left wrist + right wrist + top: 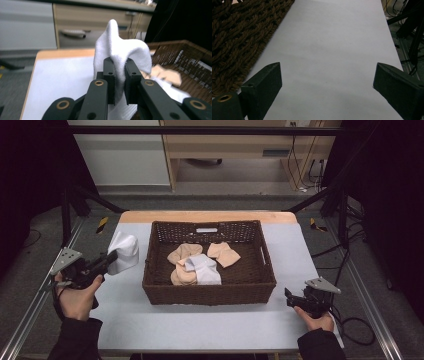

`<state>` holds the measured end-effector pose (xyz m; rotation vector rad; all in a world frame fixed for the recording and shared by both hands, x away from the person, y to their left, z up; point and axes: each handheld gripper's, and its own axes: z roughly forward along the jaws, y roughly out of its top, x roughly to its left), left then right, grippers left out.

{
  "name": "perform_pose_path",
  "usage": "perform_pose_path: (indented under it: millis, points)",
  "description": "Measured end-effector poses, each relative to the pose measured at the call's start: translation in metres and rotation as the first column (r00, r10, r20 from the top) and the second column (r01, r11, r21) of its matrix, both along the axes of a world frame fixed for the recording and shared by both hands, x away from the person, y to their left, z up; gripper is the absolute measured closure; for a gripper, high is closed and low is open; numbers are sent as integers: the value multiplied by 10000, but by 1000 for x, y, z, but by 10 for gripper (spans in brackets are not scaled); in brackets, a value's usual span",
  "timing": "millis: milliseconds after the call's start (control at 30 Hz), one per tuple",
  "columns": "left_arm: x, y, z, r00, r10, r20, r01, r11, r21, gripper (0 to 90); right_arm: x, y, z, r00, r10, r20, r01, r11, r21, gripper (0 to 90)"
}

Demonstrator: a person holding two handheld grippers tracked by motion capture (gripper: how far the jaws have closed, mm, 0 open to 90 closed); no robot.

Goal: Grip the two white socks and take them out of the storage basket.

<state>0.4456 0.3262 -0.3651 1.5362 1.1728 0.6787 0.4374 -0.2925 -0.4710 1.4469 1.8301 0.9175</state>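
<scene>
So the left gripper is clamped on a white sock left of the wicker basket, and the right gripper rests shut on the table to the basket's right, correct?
Not quite: the right gripper is open, its jaws standing wide apart over bare table, as the right gripper view shows. The rest holds: the left gripper is clamped on the white sock, left of the wicker basket.

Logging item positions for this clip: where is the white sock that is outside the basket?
In the high view the white sock hangs pinched in the left hand-held gripper, over the table just left of the wicker basket.
</scene>
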Motion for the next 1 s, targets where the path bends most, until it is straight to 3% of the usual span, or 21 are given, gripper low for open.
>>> perform_pose_path:
  millis: [267, 533, 600, 700, 900, 1000]
  points:
    - [6, 3, -35, 9920, 275, -1230, -220, 9987, 458, 812, -1, 0, 1, 10000, 36, 20, -36, 10000, -19, 86]
    - [8, 3, -67, 9709, 424, -2355, -132, 9922, 1240, 806, -2, -1, 1, 10000, 63, 41, -63, 10000, -7, 86]
    - [9, 2, -74, 9642, 378, -2626, -41, 9918, 1275, 798, -2, 0, 0, 10000, 73, 26, -73, 10000, -47, 86]
    - [11, 1, -81, 9572, 373, -2871, 30, 9903, 1389, 696, -2, -1, 1, 10000, 68, 39, -68, 10000, -50, 86]
    - [9, 3, -71, 9710, 774, -2260, -544, 9928, 1062, 419, -2, -1, 1, 10000, 77, 29, -77, 10000, -44, 86]
    - [7, 4, -60, 9779, 832, -1919, -697, 9947, 760, 385, -2, -1, 1, 10000, 55, 44, -56, 10000, 10, 86]
